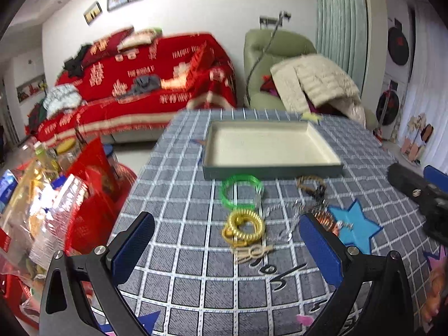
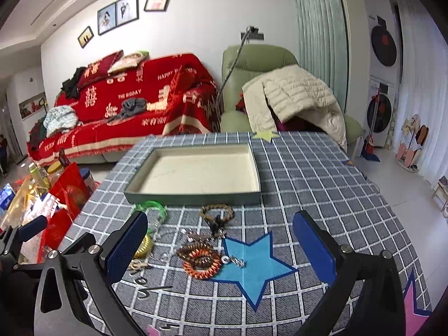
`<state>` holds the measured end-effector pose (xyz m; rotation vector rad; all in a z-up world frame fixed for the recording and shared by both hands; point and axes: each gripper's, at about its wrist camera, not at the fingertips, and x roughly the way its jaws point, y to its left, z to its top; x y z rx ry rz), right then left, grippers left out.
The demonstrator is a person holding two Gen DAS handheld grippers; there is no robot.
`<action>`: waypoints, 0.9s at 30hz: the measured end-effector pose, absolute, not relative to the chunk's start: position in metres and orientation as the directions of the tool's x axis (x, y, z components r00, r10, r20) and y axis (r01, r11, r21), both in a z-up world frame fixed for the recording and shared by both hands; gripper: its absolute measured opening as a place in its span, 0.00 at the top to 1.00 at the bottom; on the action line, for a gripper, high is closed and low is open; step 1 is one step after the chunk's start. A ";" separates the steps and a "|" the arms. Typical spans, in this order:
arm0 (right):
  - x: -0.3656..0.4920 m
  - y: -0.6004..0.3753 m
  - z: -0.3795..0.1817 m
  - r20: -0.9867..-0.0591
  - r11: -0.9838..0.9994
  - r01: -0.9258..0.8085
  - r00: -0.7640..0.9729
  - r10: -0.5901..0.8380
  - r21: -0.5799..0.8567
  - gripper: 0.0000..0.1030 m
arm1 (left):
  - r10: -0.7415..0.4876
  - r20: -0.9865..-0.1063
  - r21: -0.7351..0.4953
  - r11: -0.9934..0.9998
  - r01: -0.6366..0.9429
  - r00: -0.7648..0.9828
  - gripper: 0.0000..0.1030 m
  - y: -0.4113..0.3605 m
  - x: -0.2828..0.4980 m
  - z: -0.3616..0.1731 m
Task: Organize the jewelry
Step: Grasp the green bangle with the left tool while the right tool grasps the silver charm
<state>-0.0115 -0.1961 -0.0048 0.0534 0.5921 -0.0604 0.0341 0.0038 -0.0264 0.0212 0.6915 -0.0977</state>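
Both claws are hovering over the near part of the tabletop (image 2: pixel 322 168) with nothing in them. The left claw (image 1: pixel 226 246) is spread wide, and so is the right claw (image 2: pixel 221 249). The shallow tray (image 2: pixel 196 197) with the cream lining sits toward the far edge of the tabletop and has nothing in it.

All the jewelry is bunched just on the near side of the tray's front wall. The green bangle (image 1: pixel 242 191) is nearly touching that wall, with the yellow coil bracelet (image 1: pixel 243 228) right beside it on the near side. The braided brown bracelet (image 2: pixel 217 212) lies close to the wall too (a bit tangled with a dark clasp thing). The orange-brown coil bracelet (image 2: pixel 200 260) rests at the edge of the blue star (image 2: pixel 252 263), touching it.
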 end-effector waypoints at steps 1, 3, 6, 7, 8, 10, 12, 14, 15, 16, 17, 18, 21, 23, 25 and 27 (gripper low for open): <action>-0.010 -0.199 -0.009 -0.576 0.997 0.077 0.816 -0.044 0.032 0.00 | -0.087 -0.657 -0.017 0.995 0.101 0.749 0.00 0.006 0.041 -0.032; -0.005 -0.208 -0.021 -0.620 0.996 0.090 0.782 -0.055 0.026 0.00 | -0.086 -0.682 -0.015 0.994 0.104 0.726 0.00 0.009 0.052 -0.039; 0.004 -0.223 -0.040 -0.684 0.994 0.108 0.726 -0.073 0.009 0.00 | -0.078 -0.709 -0.010 0.995 0.101 0.701 0.00 0.014 0.074 -0.048; 0.007 -0.229 -0.048 -0.710 0.993 0.114 0.699 -0.078 0.003 0.00 | -0.075 -0.717 -0.009 0.995 0.099 0.693 0.00 0.015 0.082 -0.051; 0.010 -0.235 -0.055 -0.732 0.994 0.113 0.677 -0.075 0.002 0.00 | -0.069 -0.731 -0.007 0.996 0.094 0.678 0.00 0.017 0.094 -0.057; 0.018 -0.246 -0.063 -0.765 0.994 0.106 0.641 -0.062 0.008 0.00 | -0.064 -0.751 -0.012 0.996 0.084 0.657 0.00 0.020 0.110 -0.064; 0.022 -0.254 -0.074 -0.792 0.996 0.083 0.610 -0.020 0.039 0.06 | -0.090 -0.774 -0.045 0.995 0.086 0.627 0.00 0.023 0.129 -0.073; 0.027 -0.256 -0.084 -0.817 0.997 0.047 0.577 0.016 0.053 0.13 | -0.102 -0.790 -0.059 0.994 0.090 0.604 0.00 0.022 0.144 -0.080; 0.030 -0.258 -0.088 -0.825 0.998 0.034 0.565 0.025 0.053 0.19 | -0.106 -0.795 -0.064 0.994 0.090 0.597 0.00 0.022 0.149 -0.083; 0.032 -0.257 -0.093 -0.837 0.999 0.010 0.547 0.038 0.052 0.23 | -0.111 -0.799 -0.068 0.993 0.094 0.591 0.00 0.021 0.153 -0.085; 0.033 -0.256 -0.098 -0.844 0.998 -0.010 0.534 0.053 0.056 0.29 | -0.115 -0.802 -0.069 0.993 0.100 0.586 0.00 0.019 0.157 -0.087; 0.035 -0.255 -0.101 -0.851 0.997 -0.033 0.520 0.073 0.065 0.31 | -0.115 -0.807 -0.067 0.992 0.103 0.579 0.00 0.017 0.161 -0.089; 0.039 -0.249 -0.108 -0.859 0.995 -0.091 0.506 0.077 0.036 0.36 | -0.132 -0.823 -0.081 0.990 0.116 0.553 0.00 0.012 0.173 -0.097; 0.043 -0.243 -0.109 -0.857 0.991 -0.135 0.508 0.082 0.015 0.38 | -0.128 -0.831 -0.078 0.990 0.113 0.541 0.02 0.008 0.180 -0.102; 0.045 -0.235 -0.110 -0.854 0.983 -0.184 0.513 0.087 -0.010 0.41 | -0.133 -0.838 -0.084 0.990 0.117 0.530 0.09 0.005 0.184 -0.105; 0.049 -0.228 -0.109 -0.851 0.976 -0.216 0.516 0.094 -0.024 0.47 | -0.142 -0.844 -0.094 0.989 0.118 0.517 0.16 0.001 0.189 -0.108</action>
